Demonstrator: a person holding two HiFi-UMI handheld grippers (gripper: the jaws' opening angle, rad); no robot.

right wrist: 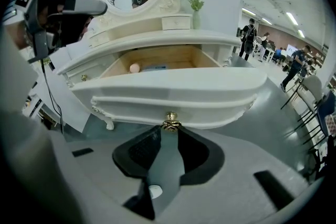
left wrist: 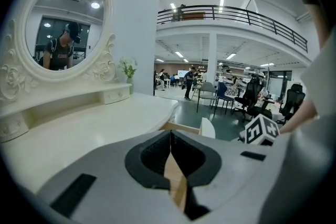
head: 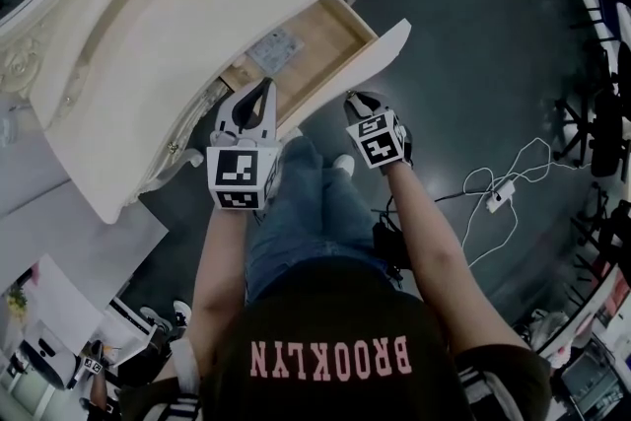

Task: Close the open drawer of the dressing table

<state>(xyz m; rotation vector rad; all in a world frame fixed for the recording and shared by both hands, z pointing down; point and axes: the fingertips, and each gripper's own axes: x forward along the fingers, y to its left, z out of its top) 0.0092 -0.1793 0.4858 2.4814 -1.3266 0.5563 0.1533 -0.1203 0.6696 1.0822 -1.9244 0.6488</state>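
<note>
The right gripper (right wrist: 169, 134), jaws a little apart and empty, points at the brass knob (right wrist: 170, 123) just ahead of its tips. The knob sits mid-front on the drawer (right wrist: 173, 93), whose face runs crosswise to the gripper. The drawer stands pulled out from under the worktop (right wrist: 157, 39) — so I judge the push goes straight ahead. The left gripper (left wrist: 170, 136), tips together on nothing, sits off toward the drawer's end — the worse-placed one.
</note>
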